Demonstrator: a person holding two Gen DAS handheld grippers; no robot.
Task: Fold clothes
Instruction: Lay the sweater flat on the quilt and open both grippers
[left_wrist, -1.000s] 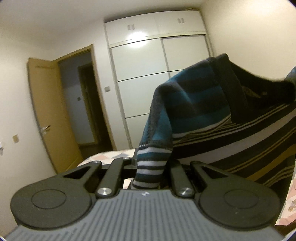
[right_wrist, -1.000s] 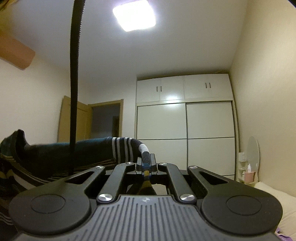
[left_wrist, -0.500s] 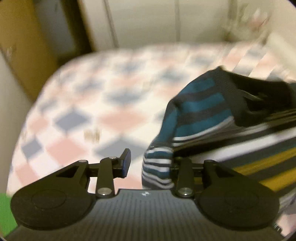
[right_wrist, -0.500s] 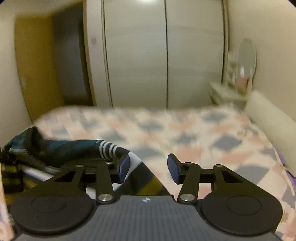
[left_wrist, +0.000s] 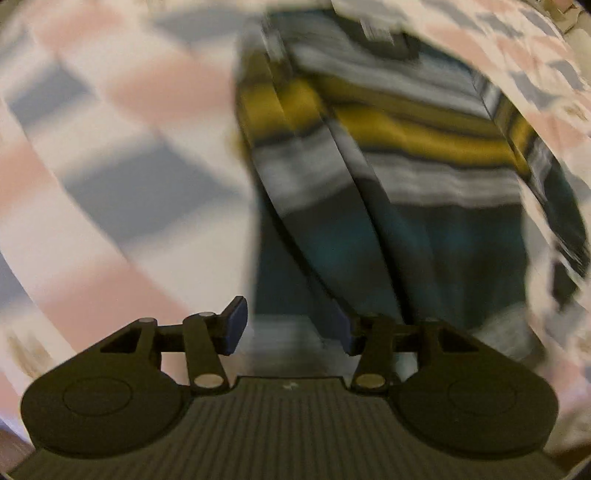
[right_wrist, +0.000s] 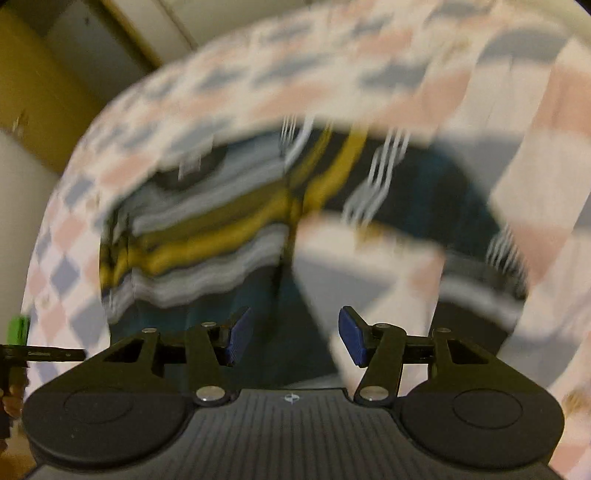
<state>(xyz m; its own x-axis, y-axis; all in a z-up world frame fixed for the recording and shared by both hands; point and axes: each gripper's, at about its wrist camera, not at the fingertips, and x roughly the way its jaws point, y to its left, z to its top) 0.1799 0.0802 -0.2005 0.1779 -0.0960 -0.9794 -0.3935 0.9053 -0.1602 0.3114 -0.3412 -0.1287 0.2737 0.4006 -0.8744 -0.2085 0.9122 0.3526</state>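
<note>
We find no readable writing anywhere: a small pale mark sits at the centre of each gripper's ribbed grey housing, too small to make out, and a pale tag inside the neckline of the striped knit sweater, banded in teal, grey, mustard yellow and black, is smeared past reading.

Both views are heavily blurred by motion. In the left wrist view, we see the left gripper with its blue-padded fingers spread wide and nothing between them. The sweater lies on the pink, grey and white checked bedspread, filling the frame from 12 to 3 o'clock and reaching down toward the gripper; its collar end points to 12 o'clock. A dark fold or sleeve runs diagonally from 11 o'clock toward the right finger, but we cannot tell whether it touches the pad. The sweater's right edge at 3 o'clock dissolves into blur.

In the right wrist view, the right gripper also stands wide open and holds nothing. The sweater spreads across the centre, its collar toward 10 o'clock, and a sleeve with thin white stripes reaches toward 1 o'clock. A patch of bedspread shows between body and sleeve. At 9 o'clock a green-tipped object on a dark bar is cut off by the edge, and we cannot identify it. A yellow-brown door shows at 10 o'clock.
</note>
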